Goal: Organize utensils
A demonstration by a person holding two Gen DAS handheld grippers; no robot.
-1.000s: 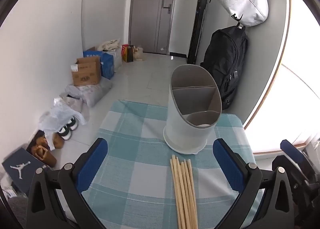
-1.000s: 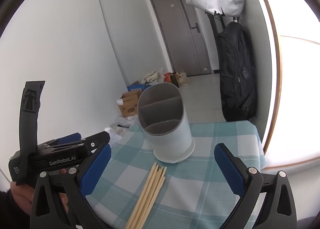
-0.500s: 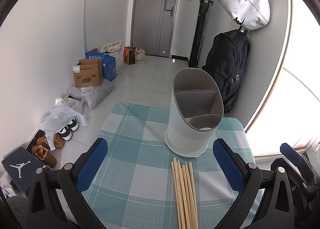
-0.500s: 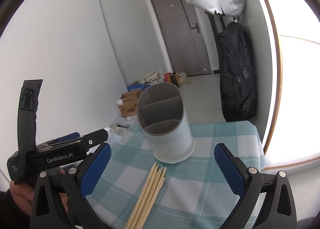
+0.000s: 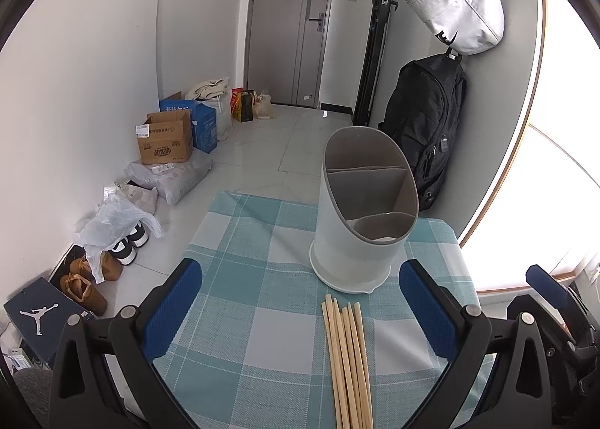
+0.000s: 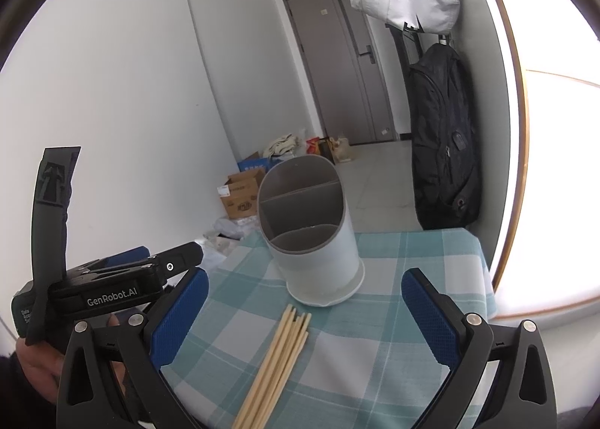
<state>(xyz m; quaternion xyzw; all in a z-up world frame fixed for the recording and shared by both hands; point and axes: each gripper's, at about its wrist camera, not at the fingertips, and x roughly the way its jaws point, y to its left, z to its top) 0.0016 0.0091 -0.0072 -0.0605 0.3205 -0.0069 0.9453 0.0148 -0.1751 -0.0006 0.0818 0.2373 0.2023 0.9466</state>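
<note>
Pale bare-wood chopsticks (image 5: 347, 361) lie on my woven checked tablecloth (image 5: 262, 339) before a matt plastic utensil holder (image 5: 360, 241); my left gripper's textured blue pads (image 5: 172, 311)

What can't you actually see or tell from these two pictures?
- Near ends of the chopsticks: cut off by the bottom edge in both views.
- Floor of the holder: its own walls and dividers hide most of it, so what lies inside cannot be told.
- Print on the cardboard box: too small to read.
- Outside the window: washed out by glare.
</note>
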